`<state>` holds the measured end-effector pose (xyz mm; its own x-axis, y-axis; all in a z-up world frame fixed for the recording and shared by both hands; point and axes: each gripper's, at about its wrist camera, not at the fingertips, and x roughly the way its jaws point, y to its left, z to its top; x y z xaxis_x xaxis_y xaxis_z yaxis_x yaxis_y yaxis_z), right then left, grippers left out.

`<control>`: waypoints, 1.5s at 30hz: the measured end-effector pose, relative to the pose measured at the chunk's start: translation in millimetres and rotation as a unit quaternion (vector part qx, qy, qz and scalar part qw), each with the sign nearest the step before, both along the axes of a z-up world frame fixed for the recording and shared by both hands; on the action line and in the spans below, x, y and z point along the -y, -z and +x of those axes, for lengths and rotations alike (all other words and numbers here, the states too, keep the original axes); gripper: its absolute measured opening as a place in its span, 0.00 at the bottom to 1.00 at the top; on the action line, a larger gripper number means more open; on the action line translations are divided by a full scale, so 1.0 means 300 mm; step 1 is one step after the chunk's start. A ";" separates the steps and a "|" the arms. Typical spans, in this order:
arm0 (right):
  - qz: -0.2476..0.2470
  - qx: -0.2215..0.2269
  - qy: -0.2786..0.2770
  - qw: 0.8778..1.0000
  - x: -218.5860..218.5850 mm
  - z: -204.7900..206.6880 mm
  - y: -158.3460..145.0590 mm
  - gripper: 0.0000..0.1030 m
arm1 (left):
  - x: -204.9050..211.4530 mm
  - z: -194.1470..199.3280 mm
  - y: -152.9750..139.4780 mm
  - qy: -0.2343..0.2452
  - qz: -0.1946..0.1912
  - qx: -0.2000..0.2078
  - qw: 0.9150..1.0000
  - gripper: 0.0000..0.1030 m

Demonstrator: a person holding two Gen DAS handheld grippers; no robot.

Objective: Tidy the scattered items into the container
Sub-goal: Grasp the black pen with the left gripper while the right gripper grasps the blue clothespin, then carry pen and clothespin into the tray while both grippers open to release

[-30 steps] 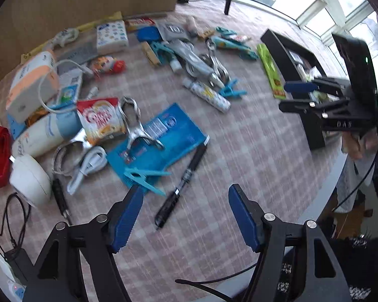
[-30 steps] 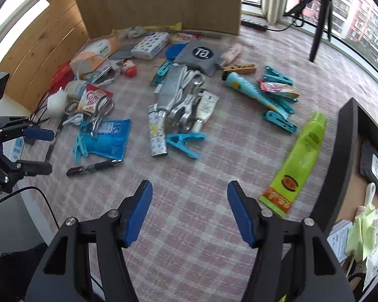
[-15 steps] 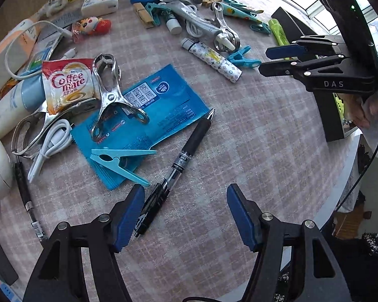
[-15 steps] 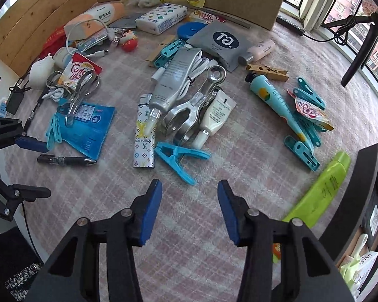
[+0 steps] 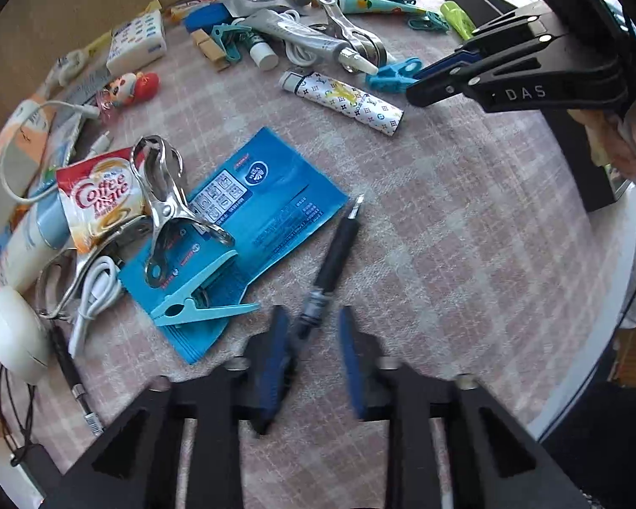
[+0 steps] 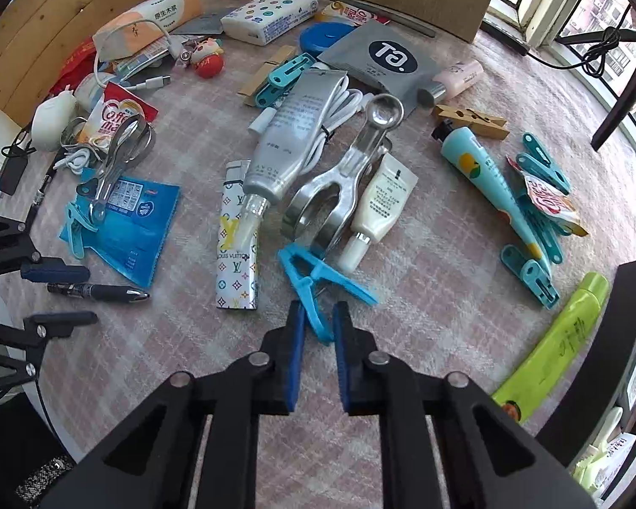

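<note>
Both grippers low over the worktop (image 6: pixel 445 305), jaws narrowed
Left gripper (image 5: pixel 311 331) straddles 1 black pen (image 5: pixel 333 261); right gripper (image 6: pixel 319 324) straddles 1 blue clothespin (image 6: pixel 313 282), neither visibly clamped

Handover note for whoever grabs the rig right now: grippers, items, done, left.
Left gripper: narrowed around the rear end of the black ballpoint pen, which lies flat on the pink checked tablecloth; contact unclear, not lifted.
Right gripper: narrowed around one leg of the bright blue plastic clothespin, also on the cloth; contact unclear.
Black container: at the right edge of the right wrist view, already holding a few things.
Done: approach to both targets.
Left: close, lift, drop both in the container, then clear the remaining scattered tubes, clips and packets.
</note>
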<state>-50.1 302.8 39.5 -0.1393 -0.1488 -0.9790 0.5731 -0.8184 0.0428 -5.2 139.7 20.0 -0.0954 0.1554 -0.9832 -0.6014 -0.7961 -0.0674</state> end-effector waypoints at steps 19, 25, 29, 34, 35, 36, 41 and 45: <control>-0.100 -0.069 0.189 0.974 -0.370 0.273 -0.228 0.06 | -0.046 -0.036 -0.174 -0.066 0.139 0.038 0.987 0.10; -0.107 -0.116 0.280 0.947 -0.628 0.382 -0.343 0.06 | -0.376 -0.065 -0.286 -0.027 0.194 0.027 0.980 0.10; -0.095 -0.138 0.342 0.925 -0.844 0.459 -0.395 0.06 | -0.639 -0.054 -0.320 0.004 0.218 0.028 0.975 0.10; -0.077 -0.147 0.413 0.895 -1.084 0.532 -0.394 0.06 | -0.905 -0.001 -0.344 0.043 0.230 0.031 0.972 0.10; -0.070 -0.147 0.423 0.891 -1.124 0.543 -0.389 0.06 | -0.952 0.010 -0.348 0.052 0.230 0.030 0.971 0.10; -0.063 -0.146 0.431 0.888 -1.160 0.549 -0.381 0.06 | -0.993 0.021 -0.354 0.059 0.229 0.030 0.971 0.10; -0.037 -0.142 0.458 0.877 -1.265 0.549 -0.355 0.26 | -1.125 0.037 -0.365 0.063 0.224 0.023 0.972 0.62; -0.061 -0.158 0.456 0.874 -1.263 0.515 -0.392 0.46 | -1.086 0.004 -0.388 0.044 0.230 0.009 0.972 0.62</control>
<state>104.5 681.6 157.1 -0.5159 0.0645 -0.8542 -0.3163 -0.9411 0.1199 -4.2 465.4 136.4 -0.0453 0.5858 -0.8092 -0.6609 -0.6250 -0.4154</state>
